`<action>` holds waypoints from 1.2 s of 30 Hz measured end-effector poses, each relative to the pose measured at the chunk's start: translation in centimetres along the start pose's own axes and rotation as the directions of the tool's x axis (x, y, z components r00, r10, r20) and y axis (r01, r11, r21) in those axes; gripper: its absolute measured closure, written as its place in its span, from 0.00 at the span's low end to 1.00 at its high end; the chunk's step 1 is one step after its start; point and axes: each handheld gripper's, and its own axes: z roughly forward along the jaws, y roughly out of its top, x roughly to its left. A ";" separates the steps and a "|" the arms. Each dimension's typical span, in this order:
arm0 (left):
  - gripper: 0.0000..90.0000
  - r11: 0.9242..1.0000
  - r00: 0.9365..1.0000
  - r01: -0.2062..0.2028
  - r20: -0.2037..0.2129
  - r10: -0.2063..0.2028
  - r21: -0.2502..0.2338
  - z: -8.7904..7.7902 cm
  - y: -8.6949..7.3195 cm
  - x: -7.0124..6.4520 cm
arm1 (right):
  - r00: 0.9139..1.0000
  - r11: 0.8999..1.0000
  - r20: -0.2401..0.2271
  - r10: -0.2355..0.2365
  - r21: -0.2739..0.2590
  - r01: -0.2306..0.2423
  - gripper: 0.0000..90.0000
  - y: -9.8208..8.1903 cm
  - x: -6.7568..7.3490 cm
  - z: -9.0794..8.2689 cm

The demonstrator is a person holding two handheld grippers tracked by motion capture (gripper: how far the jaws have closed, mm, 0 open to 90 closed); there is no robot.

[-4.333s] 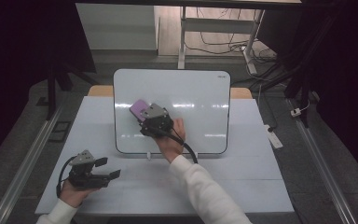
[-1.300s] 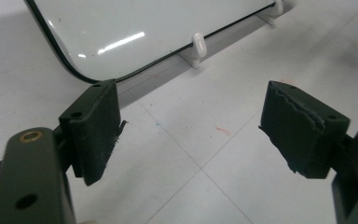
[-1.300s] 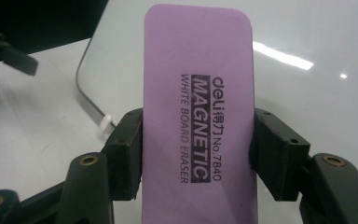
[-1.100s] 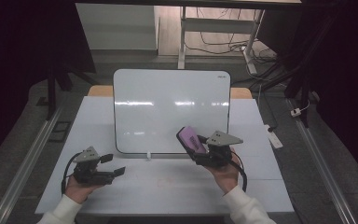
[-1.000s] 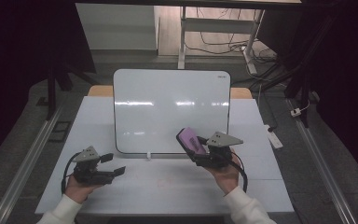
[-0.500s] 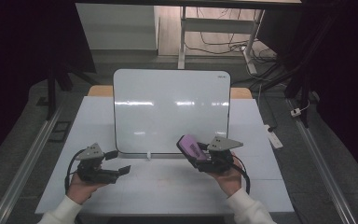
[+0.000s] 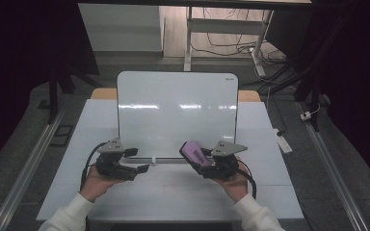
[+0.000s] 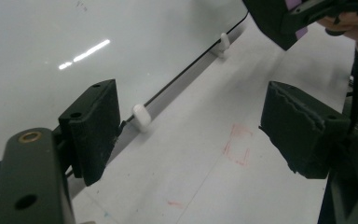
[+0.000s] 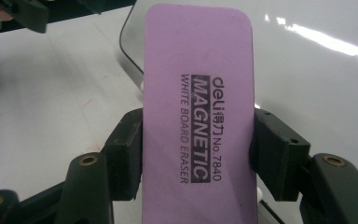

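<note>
A white board (image 7: pixel 173 110) lies flat on the white table (image 7: pixel 270 192). My right gripper (image 7: pixel 203 161) hovers at the board's near edge, shut on a purple magnetic eraser (image 7: pixel 192 151). The right gripper view shows the eraser (image 9: pixel 198 102) upright between both pads (image 9: pixel 272 149), label toward the camera. My left gripper (image 7: pixel 137 160) is at the board's near left corner. Its jaws have just been closing a little and stand open with nothing between them. In the left gripper view its pads (image 8: pixel 93 126) frame the board's edge and a white clip (image 8: pixel 141 116).
Faint red marks (image 8: pixel 237 144) stain the table by the board's edge. A second white clip (image 8: pixel 223 41) sits farther along that edge. A small white device (image 7: pixel 283 140) lies off the table's right side. Metal rails (image 7: pixel 24 178) run along both sides.
The left gripper has risen and moved toward the board's near edge. The right gripper, which earlier held the eraser on the board, has stayed still at the near edge over the last second.
</note>
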 end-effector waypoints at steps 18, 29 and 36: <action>0.19 0.998 0.997 -0.053 0.058 0.051 0.023 1.7 2.2 -0.2 | 0.997 0.999 -0.063 -0.034 0.029 0.036 0.44 0.2 0.4 0.8; 0.24 0.994 0.988 -0.100 0.126 0.094 0.044 3.5 3.5 -1.3 | 0.993 0.997 -0.105 -0.060 0.050 0.066 0.44 0.1 0.7 1.4; 0.24 0.989 0.974 -0.135 0.189 0.121 0.061 4.5 4.1 -1.3 | 0.981 0.993 -0.172 -0.088 0.060 0.099 0.44 0.1 1.1 2.0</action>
